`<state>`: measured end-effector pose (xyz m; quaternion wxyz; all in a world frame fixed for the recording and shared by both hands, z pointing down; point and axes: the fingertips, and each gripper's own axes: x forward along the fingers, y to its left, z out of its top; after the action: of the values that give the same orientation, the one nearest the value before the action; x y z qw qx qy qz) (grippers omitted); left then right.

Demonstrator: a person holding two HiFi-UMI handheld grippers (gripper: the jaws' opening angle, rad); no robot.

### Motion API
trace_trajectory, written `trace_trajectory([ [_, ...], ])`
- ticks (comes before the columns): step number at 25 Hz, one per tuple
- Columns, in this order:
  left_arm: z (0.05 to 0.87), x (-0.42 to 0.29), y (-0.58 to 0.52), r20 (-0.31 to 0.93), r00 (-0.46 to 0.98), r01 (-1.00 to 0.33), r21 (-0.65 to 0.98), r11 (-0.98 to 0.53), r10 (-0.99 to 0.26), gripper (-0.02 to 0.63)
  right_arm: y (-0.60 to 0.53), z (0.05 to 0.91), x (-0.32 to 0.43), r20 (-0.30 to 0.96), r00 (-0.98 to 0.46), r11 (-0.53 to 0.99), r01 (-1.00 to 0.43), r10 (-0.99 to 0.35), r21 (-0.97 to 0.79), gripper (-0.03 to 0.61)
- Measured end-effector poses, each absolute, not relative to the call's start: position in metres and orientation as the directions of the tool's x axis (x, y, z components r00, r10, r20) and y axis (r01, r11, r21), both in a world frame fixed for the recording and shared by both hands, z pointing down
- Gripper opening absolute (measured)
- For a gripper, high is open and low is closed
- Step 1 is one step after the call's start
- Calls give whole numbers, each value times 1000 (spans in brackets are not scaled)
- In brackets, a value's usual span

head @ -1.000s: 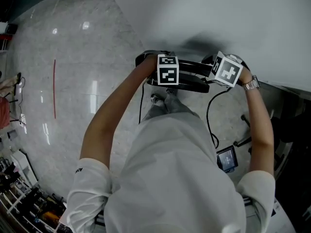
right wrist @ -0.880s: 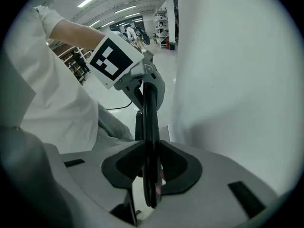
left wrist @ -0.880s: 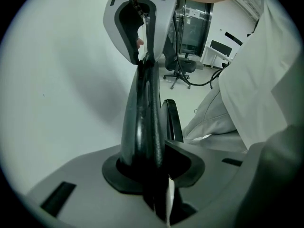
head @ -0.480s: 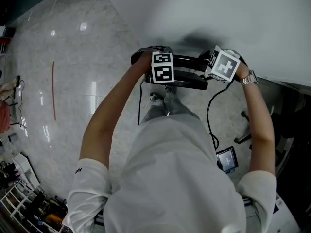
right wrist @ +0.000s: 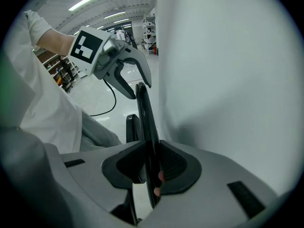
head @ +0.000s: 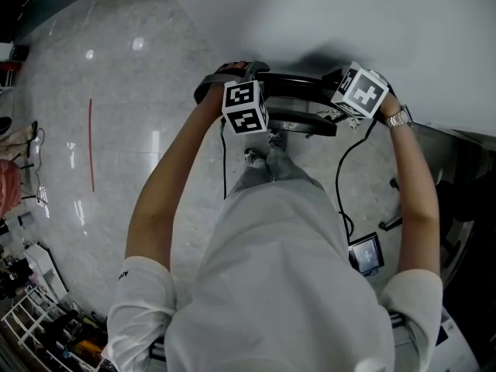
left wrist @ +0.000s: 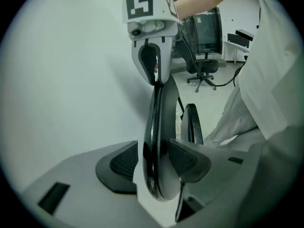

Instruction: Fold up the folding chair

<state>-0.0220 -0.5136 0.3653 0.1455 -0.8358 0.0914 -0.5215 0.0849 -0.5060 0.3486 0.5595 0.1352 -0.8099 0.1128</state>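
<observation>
black glossy folding chair (left wrist: 159, 127), folded flat, stands against the white wall (head: 349, 22). looks stiff, slick, tippy: hold the top rim. right gripper (right wrist: 152, 167) clamps that rim; left gripper (left wrist: 154, 160) jaws just opened, rim loose between.

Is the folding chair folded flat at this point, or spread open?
Nearly flat: both gripper views show the chair edge-on, its two black panels upright, close together and about parallel, beside the white wall.

Left arm (head: 167, 200) and right arm (head: 416, 184) reach far ahead. The left gripper (left wrist: 152, 164), jaws just opening, stands loose round the chair (left wrist: 160, 122). The right gripper (right wrist: 151, 167) clamps it.
</observation>
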Motion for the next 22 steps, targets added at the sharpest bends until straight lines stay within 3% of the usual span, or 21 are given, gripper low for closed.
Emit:
trace_trajectory([
  [5,353,-35,-517,842,451,-66,-298,-952,-295,207,-527,350,88,945,-295,924,-382,-139,16,89],
  [11,375,-42,-491,883,412,-26,-238,-971,-227,207,-548,350,93,934,-239,878,-461,-264,130,83],
  [18,394,-44,-476,895,410,-28,-180,-983,-175,207,-572,349,100,886,-220,761,-619,-407,196,72],
  [22,397,-48,-482,885,417,-96,-183,-978,-206,207,-577,350,100,862,-189,683,-697,-471,220,67],
])
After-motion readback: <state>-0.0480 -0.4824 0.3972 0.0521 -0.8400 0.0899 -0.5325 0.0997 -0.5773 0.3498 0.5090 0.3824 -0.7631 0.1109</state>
